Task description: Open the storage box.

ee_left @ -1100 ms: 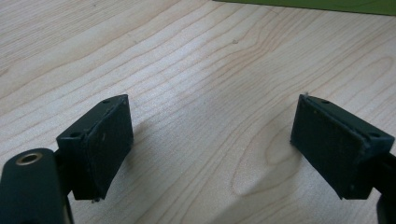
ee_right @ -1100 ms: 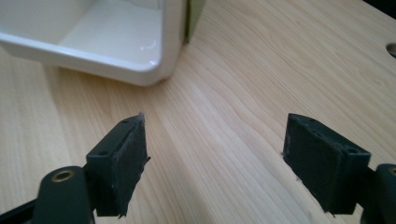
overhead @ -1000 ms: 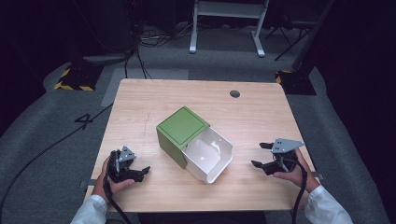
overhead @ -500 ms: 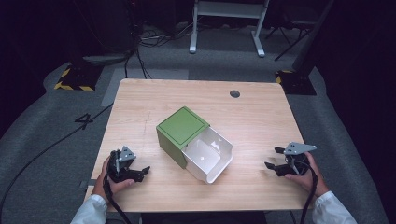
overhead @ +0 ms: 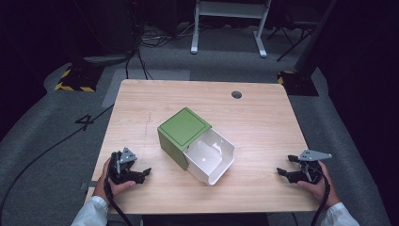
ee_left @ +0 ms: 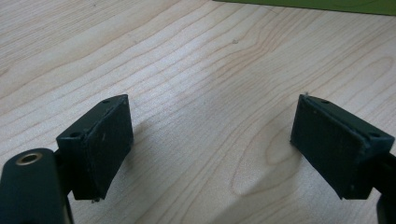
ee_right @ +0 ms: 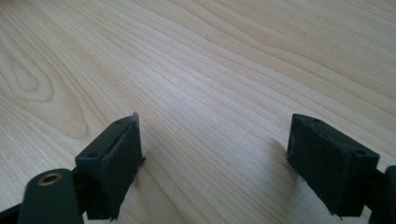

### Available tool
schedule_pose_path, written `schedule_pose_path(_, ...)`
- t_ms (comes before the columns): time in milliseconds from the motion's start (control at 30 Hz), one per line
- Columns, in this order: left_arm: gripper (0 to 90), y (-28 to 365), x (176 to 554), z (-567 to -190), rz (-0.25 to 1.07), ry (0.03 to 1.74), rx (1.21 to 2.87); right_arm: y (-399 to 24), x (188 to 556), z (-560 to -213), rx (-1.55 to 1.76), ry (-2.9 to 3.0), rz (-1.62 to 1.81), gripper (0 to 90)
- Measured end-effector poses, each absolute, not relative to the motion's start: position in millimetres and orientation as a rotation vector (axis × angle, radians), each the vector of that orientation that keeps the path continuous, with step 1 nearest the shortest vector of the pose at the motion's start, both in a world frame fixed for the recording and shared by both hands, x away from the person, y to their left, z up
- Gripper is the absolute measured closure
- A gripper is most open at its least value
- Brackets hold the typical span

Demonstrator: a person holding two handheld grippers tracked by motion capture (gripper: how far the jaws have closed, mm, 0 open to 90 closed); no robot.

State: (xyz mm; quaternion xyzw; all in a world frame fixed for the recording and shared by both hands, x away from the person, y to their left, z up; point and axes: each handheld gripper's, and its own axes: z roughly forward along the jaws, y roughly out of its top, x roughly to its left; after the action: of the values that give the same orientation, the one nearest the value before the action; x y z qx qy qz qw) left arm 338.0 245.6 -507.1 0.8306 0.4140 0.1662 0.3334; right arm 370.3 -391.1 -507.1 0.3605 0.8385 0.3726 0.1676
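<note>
A green box (overhead: 181, 130) lies on its side in the middle of the wooden table (overhead: 263, 122), with a white drawer (overhead: 209, 157) pulled out toward the front right; the drawer looks empty. My left gripper (overhead: 141, 175) rests on the table at the front left, held by a hand, open with nothing between its jaws (ee_left: 212, 147). A strip of the green box (ee_left: 327, 4) shows at the top of the left gripper view. At the front right my right gripper (overhead: 284, 172) sits low on the table, open and empty (ee_right: 215, 158).
A dark round grommet hole (overhead: 236, 94) sits near the table's far edge. Beyond the table are grey floor, cables (overhead: 146, 42), a white metal frame (overhead: 230, 23) and a yellow-black striped base (overhead: 73, 80).
The right gripper has moved down and rightward, settling lower at the table's front right corner. The left gripper and the box have stayed put.
</note>
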Motion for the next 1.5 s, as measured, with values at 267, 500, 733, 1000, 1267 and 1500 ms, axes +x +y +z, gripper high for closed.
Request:
schedule_pose_path(267, 13.2, 245.5, 337.9, -507.1, 0.434, 1.082, 2.169, -391.2, 370.3, -507.3, 1.029, 2.385, 1.065, 18.2)
schedule_pose_path(500, 13.2, 245.6, 337.4, -507.2, 0.433, 1.086, 2.167, -391.2, 370.2, -507.3, 1.03, 2.383, 1.062, 18.1)
schedule_pose_path(733, 13.2, 245.9, 336.9, -507.2, 0.435, 1.088, 2.166, -391.4, 370.5, -507.3, 1.039, 2.376, 1.057, 17.9)
schedule_pose_path(1000, 13.2, 246.1, 337.1, -507.2, 0.434, 1.086, 2.167, -391.6, 370.5, -507.3, 1.046, 2.372, 1.055, 17.9)
schedule_pose_path(1267, 13.2, 246.5, 337.4, -507.2, 0.435, 1.082, 2.168, -391.6, 370.5, -507.3, 1.047, 2.372, 1.055, 17.9)
schedule_pose_path(1500, 13.2, 246.6, 337.4, -507.2, 0.434, 1.081, 2.168, -391.6, 370.5, -507.3, 1.045, 2.372, 1.056, 17.9)
